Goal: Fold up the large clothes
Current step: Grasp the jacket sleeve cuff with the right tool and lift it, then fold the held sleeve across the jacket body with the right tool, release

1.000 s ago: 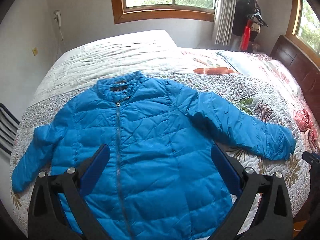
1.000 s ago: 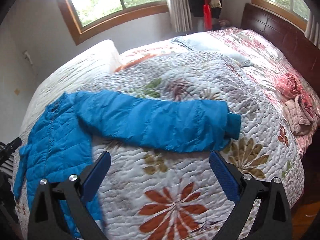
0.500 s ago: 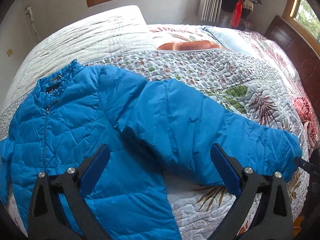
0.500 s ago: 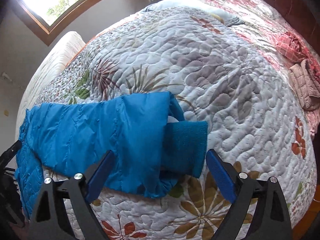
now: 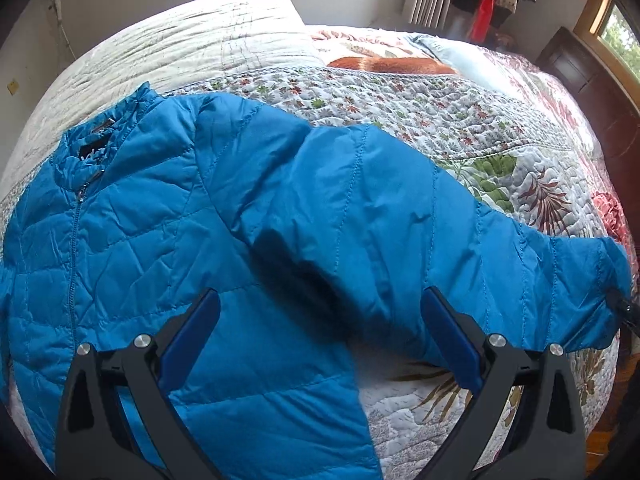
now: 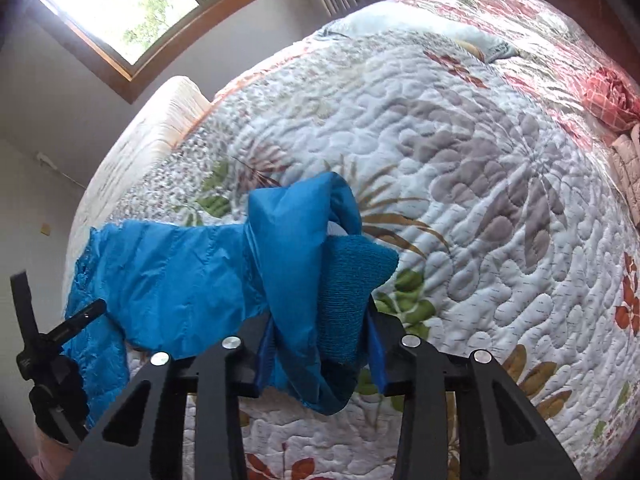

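Gripping only the bunched knit cuff (image 6: 352,300) of the quilted bright-blue puffer jacket (image 5: 168,240) spread on the floral quilted bed (image 6: 500,208), the just-closed right tongs (image 6: 320,360) could let the slippery sleeve slide out; the left tongs (image 5: 320,340) hang wide above the armpit.

Blue quilted jacket (image 5: 168,240) lies zipped, front-up, on the bed, one sleeve cuff bunched upward.
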